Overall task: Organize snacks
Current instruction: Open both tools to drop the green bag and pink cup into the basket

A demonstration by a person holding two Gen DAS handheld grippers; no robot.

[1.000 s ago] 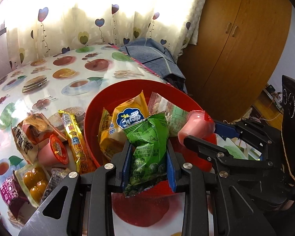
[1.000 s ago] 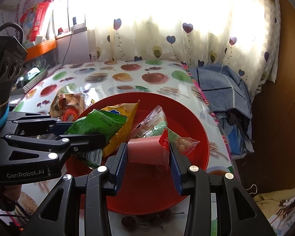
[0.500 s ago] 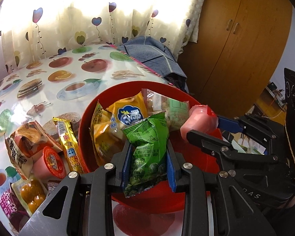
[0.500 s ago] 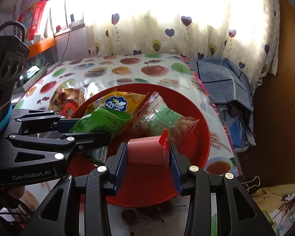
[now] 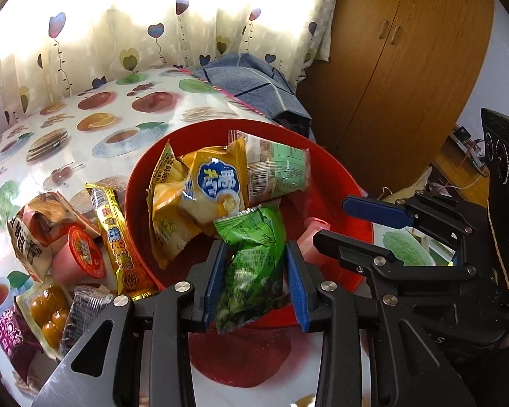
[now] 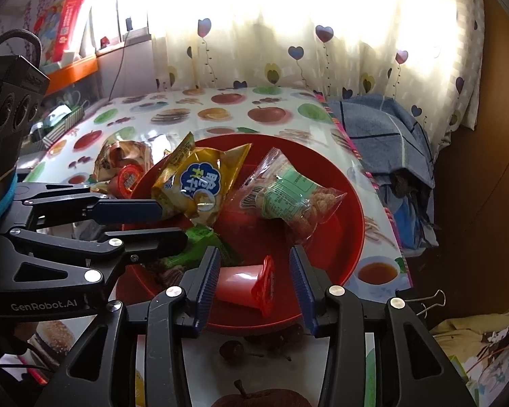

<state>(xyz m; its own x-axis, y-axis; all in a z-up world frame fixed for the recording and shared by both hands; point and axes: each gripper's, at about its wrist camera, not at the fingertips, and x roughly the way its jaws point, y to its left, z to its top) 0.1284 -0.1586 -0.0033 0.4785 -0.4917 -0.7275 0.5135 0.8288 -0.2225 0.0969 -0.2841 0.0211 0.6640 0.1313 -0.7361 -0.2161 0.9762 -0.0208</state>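
Fingers of the left gripper [image 5: 256, 281] are pinching a green snack packet [image 5: 254, 264] over the near rim of the red bowl [image 6: 353, 230]. Inside that bowl, the right gripper [image 6: 254, 288] is standing with fingers apart, a pink jelly cup [image 6: 247, 286] lying loose between them.

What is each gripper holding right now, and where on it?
The left gripper pinches the green snack bag across its lower half. The right gripper is open; the pink jelly cup lies loose between its fingers in the red bowl.
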